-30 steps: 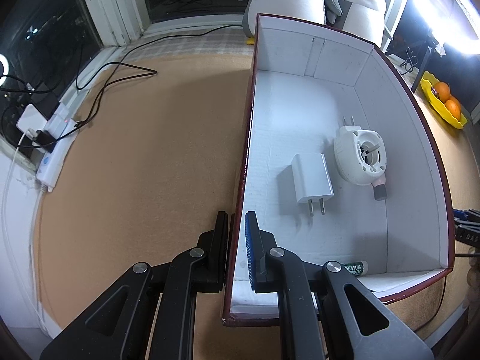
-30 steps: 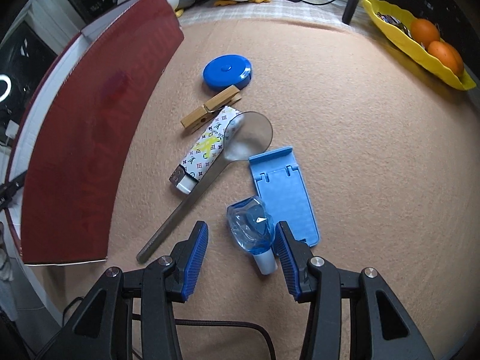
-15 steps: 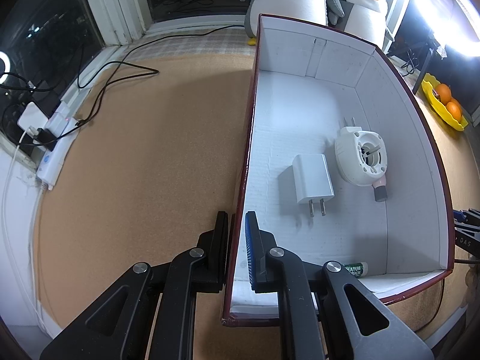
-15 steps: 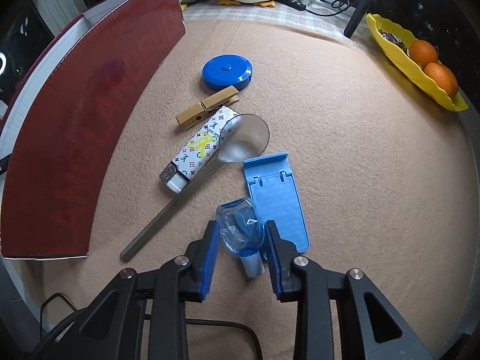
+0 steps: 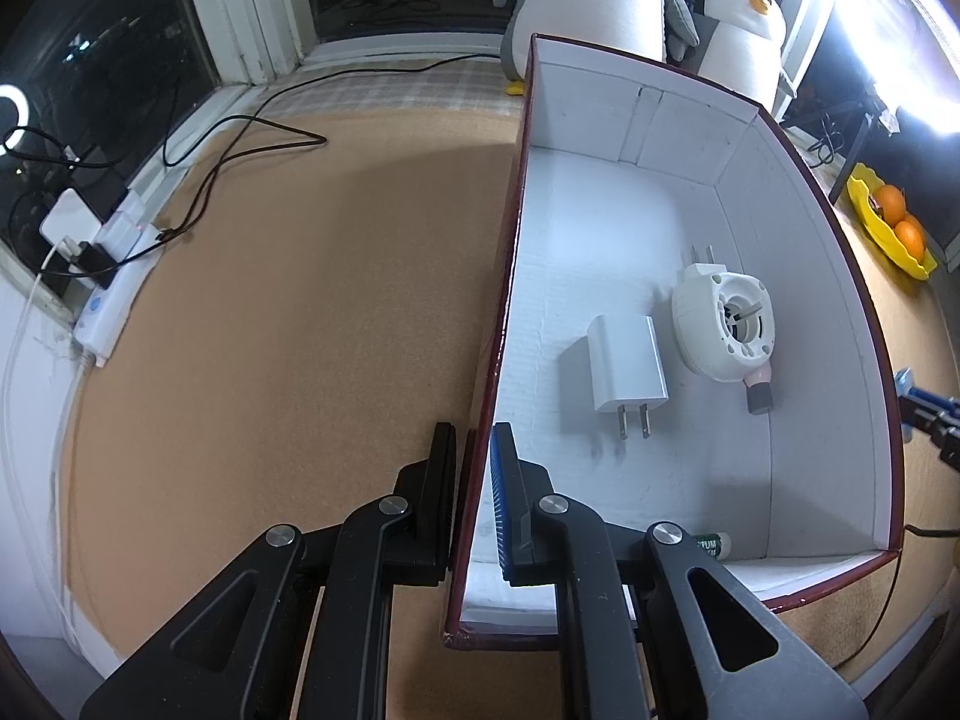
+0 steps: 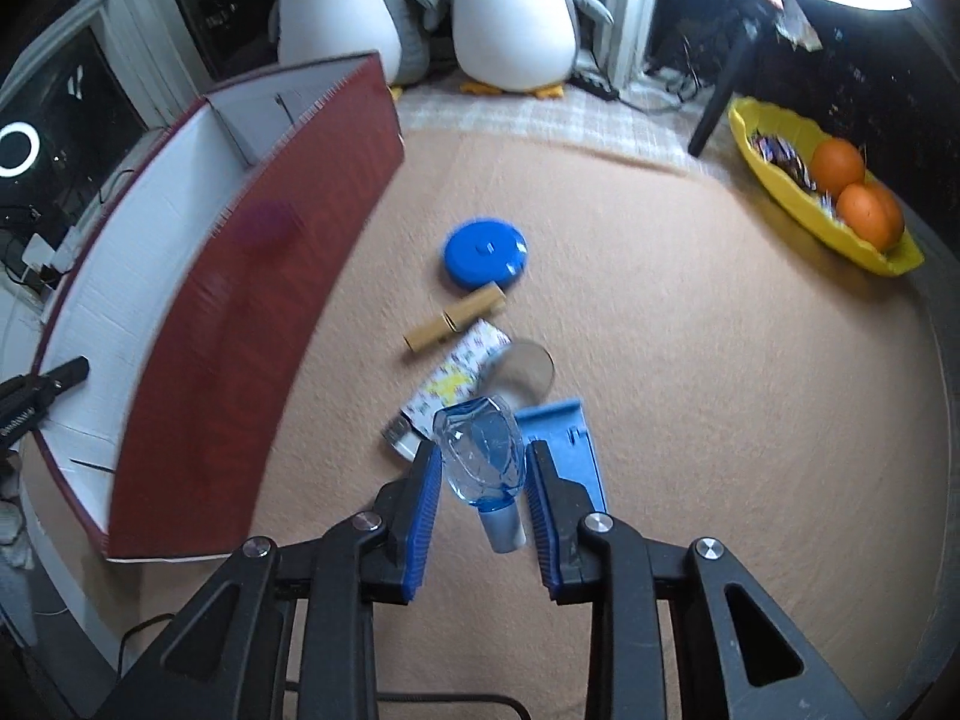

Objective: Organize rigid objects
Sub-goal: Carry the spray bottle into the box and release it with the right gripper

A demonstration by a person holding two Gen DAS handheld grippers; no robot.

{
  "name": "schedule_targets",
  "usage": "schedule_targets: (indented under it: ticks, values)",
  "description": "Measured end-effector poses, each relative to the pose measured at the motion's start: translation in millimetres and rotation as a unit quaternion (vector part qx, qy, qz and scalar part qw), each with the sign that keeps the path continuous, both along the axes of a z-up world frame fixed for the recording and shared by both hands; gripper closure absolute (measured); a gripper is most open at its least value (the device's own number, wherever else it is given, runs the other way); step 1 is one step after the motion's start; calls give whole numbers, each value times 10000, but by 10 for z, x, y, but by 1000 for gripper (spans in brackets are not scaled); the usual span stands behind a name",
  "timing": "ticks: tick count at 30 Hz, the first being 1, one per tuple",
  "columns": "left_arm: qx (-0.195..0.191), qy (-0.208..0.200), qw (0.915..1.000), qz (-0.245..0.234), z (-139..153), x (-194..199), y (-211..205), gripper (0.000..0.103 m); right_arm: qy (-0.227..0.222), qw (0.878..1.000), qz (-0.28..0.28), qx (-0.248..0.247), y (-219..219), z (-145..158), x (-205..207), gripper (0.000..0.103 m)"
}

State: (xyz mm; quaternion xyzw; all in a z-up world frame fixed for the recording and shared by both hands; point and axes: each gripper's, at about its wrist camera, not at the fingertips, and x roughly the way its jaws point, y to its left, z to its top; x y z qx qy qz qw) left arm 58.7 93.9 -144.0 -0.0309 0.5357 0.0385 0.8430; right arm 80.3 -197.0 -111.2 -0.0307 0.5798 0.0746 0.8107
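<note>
In the right wrist view, the right hand-held gripper point(image 6: 480, 480) sits at lower centre, its blue-padded jaws pressed against both sides of a small clear blue plastic bottle point(image 6: 483, 456) whose white cap points toward the camera. The bottle hangs above the tan tabletop point(image 6: 720, 390), over a flat blue plastic stand point(image 6: 570, 450). Beyond it lie a patterned rectangular lighter point(image 6: 456, 378), a round-bowled metal spoon point(image 6: 522, 366), a wooden clothespin point(image 6: 456, 324) and a round blue tape measure point(image 6: 486, 252). The dark red cardboard box with a white inside point(image 6: 240, 330) fills the left of the frame.

In the left wrist view, the left hand-held gripper point(image 5: 477, 468) at lower centre is clamped on the box's near left wall point(image 5: 498, 360), one finger outside, one inside. Inside the box, right of centre, lie a white plug charger point(image 5: 627, 363) and a round white plug-in device point(image 5: 723, 324).
</note>
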Motion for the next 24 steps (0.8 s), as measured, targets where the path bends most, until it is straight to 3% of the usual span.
schedule_targets:
  ticks: [15,24]
  values:
    - [-121,-38,9996,264,6,-29,29,93,-688,9922,909,501,618,667,75,77]
    - [-150,-63,9992,374,11,-47,37,93,-775,9852,1424,552,989,779,40,77]
